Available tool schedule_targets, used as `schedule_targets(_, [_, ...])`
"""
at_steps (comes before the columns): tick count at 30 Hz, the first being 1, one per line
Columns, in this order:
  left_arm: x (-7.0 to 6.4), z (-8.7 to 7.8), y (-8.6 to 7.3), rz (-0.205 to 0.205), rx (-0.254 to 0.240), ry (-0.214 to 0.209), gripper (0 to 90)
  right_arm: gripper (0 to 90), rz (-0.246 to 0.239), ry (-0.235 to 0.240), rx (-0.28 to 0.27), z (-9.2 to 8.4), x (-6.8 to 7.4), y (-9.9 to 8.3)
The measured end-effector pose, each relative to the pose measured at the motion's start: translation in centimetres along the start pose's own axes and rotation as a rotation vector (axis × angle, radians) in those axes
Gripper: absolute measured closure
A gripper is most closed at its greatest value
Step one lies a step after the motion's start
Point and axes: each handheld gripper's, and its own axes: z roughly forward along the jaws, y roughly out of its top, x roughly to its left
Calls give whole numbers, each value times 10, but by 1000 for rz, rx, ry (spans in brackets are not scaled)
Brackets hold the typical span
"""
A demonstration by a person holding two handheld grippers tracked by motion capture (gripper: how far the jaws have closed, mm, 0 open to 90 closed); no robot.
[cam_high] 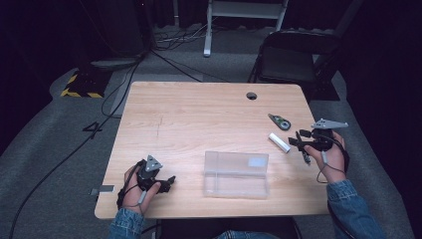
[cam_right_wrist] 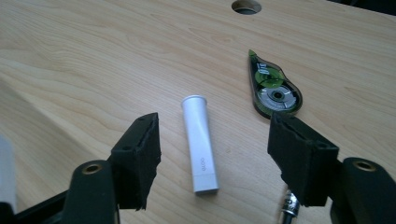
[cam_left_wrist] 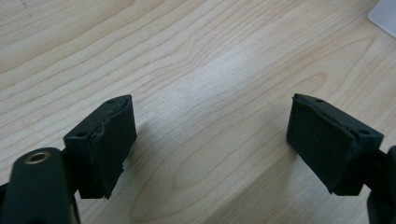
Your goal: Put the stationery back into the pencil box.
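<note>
The white tube [cam_right_wrist: 200,144] lies at lower centre of the right gripper view, long axis running up the frame between the right gripper [cam_right_wrist: 215,156]'s open, empty jaws — the nearer hand.

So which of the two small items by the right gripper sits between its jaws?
The white tube, lying flat between the open right gripper; the green tape dispenser lies beyond the jaws.
</note>
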Motion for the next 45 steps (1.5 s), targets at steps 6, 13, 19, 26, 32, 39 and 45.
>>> schedule_targets(6, [0, 0, 0, -18, 2, 8, 154, 354, -13, -7, 47, 12, -7, 4])
schedule_targets(13, [1, 1, 1, -12, 3, 9, 145, 395, 35, -37, 78, 16, -17, 9])
schedule_targets(19, [1, 1, 1, -10, 3, 12, 142, 461, 69, -80, 134, 23, -29, 9])
schedule_targets(26, [1, 2, 1, -8, -2, 14, 140, 499, 98, -113, 203, 34, -42, 6])
schedule_targets(32, [1, 2, 1, -9, -2, 14, 140, 590, 138, -131, 274, 44, -49, 1])
schedule_targets(39, [1, 2, 1, -9, -1, 13, 139, 668, 181, -151, 351, 55, -54, -3])
schedule_targets(45, [1, 2, 1, -12, -1, 12, 139, 710, 229, -147, 383, 59, -55, -6])
